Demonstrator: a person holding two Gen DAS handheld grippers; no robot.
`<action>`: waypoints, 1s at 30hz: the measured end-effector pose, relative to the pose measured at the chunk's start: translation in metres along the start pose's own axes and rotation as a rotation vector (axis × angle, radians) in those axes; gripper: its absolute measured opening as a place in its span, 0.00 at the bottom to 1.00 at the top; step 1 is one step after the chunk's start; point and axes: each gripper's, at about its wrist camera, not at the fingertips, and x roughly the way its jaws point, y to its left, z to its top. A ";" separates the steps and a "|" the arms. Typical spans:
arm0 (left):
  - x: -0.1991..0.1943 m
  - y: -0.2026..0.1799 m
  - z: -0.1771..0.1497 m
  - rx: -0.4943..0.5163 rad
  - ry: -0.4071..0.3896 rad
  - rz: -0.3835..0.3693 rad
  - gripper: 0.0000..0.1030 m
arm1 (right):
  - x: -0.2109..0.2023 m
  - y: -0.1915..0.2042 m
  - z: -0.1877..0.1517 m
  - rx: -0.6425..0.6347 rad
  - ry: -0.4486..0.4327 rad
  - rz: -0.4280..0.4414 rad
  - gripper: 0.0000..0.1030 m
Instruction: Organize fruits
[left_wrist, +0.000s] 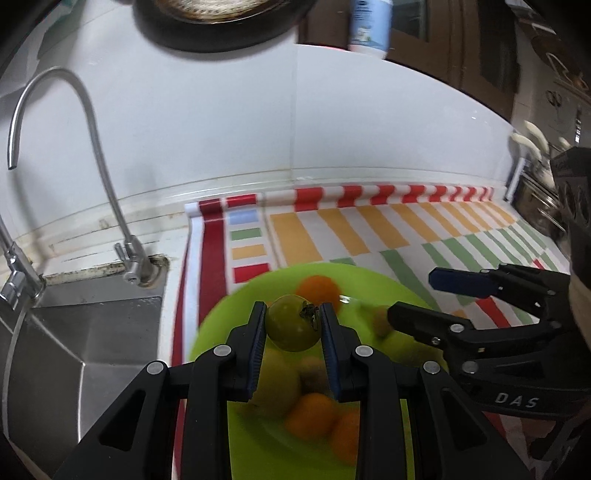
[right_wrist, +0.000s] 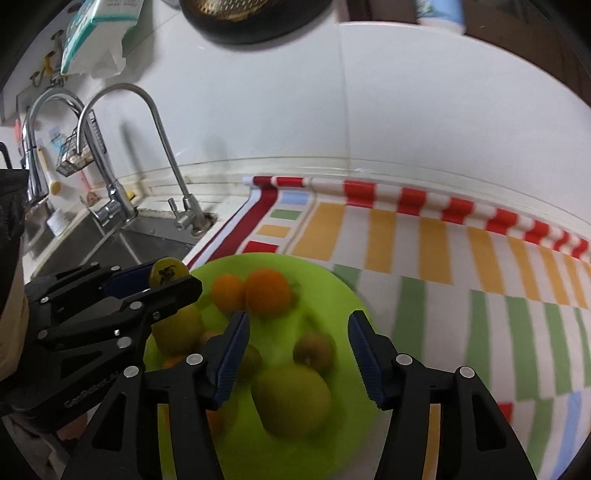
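Two grippers above one green plate (right_wrist: 354, 310) of fruit.
Left gripper (left_wrist: 293, 326) clenches a green tomato (left_wrist: 291, 326) over the plate's left side; right gripper (right_wrist: 297, 360) hangs released above a pear (right_wrist: 291, 400).

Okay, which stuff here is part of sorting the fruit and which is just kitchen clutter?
Part of the job:
green tomato, held in the left gripper
green plate
oranges
pear
right gripper, open

Just lying about:
faucet
sink
striped cloth
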 end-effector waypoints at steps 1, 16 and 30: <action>-0.002 -0.005 -0.002 0.005 0.002 -0.010 0.28 | -0.004 -0.002 -0.002 0.007 0.000 -0.010 0.58; -0.037 -0.047 -0.010 0.085 -0.011 0.000 0.62 | -0.074 -0.024 -0.041 0.123 -0.077 -0.172 0.69; -0.117 -0.074 -0.036 -0.019 -0.115 0.159 0.89 | -0.152 -0.025 -0.075 0.112 -0.177 -0.211 0.83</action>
